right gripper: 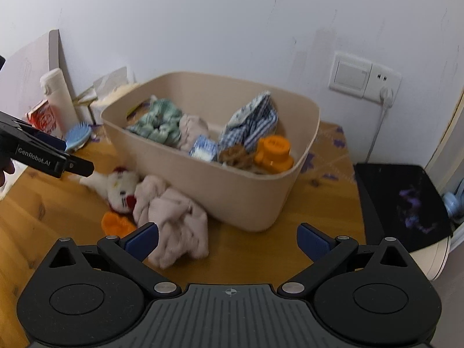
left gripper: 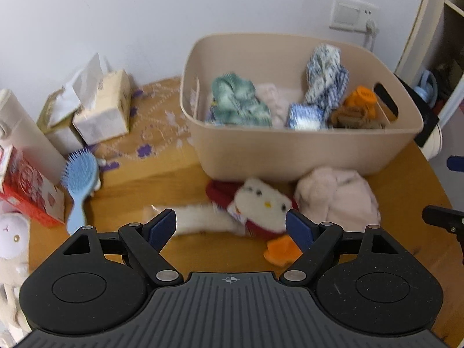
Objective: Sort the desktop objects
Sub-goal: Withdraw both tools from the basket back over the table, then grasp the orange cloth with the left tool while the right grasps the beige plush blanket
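— While both claws stand wide with nothing in them, which one is nearer to work?

— I'd say the left gripper point(left gripper: 230, 227). Its blue pads point(left gripper: 162, 226) frame the white plush cat point(left gripper: 262, 203), which lies on the wooden table point(left gripper: 145, 179) just in front of the beige bin point(left gripper: 290, 148). From the right wrist view that gripper point(right gripper: 78, 168) hangs over the toy's white body, apart from it as far as I can tell.

— And the right gripper point(right gripper: 227, 240)?

— Spread open too, empty, low over the table with the pink cloth point(right gripper: 174, 220) just ahead of its left pad. That cloth touches the cat's head and lies close to the bin wall.

— How would the cat handle?

— Light and soft, by the look of it. It will squash and flop, so a pinch on loose fur may slip. The red-scarfed neck or the long body seems the firmest hold. The orange piece point(left gripper: 279, 250) beside it may be a foot; I can't tell.

— Further out?

— The bin already holds a green cloth point(left gripper: 237, 101), a blue checked cloth point(left gripper: 326, 78) and an orange bottle point(left gripper: 362, 101). A blue hairbrush point(left gripper: 78, 179) and tissue boxes point(left gripper: 101, 107) sit left, well apart.
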`<state>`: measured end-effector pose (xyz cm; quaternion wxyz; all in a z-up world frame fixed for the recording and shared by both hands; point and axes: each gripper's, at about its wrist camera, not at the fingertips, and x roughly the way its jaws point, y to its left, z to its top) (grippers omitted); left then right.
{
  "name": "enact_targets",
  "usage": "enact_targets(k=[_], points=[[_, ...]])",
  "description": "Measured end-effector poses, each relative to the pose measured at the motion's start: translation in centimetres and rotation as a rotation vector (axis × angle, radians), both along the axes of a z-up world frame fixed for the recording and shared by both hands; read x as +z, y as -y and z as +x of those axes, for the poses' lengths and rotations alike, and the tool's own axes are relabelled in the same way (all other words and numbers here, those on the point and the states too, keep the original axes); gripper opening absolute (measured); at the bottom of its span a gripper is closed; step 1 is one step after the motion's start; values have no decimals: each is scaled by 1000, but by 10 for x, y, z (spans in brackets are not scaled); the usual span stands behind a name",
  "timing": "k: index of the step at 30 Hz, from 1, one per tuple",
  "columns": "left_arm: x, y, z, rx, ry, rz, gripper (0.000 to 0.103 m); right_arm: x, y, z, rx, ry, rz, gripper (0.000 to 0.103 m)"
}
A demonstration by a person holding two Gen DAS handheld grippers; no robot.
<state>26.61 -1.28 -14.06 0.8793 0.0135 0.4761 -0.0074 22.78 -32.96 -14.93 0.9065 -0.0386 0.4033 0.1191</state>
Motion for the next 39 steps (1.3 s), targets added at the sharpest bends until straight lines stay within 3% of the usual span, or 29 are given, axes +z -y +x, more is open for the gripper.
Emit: enact_targets(k=[20,30,39], points=[[-51,40,-10,-101,-104,-27,84,-39,-23,7,87,-112,-23,103],[-70,40,6,-70,-146,-88,84,-55,-45,23,193,-102,-86,103],[-84,39,19,-41,-148,-93,84,-72,-47,38,194,-115,-74,103]])
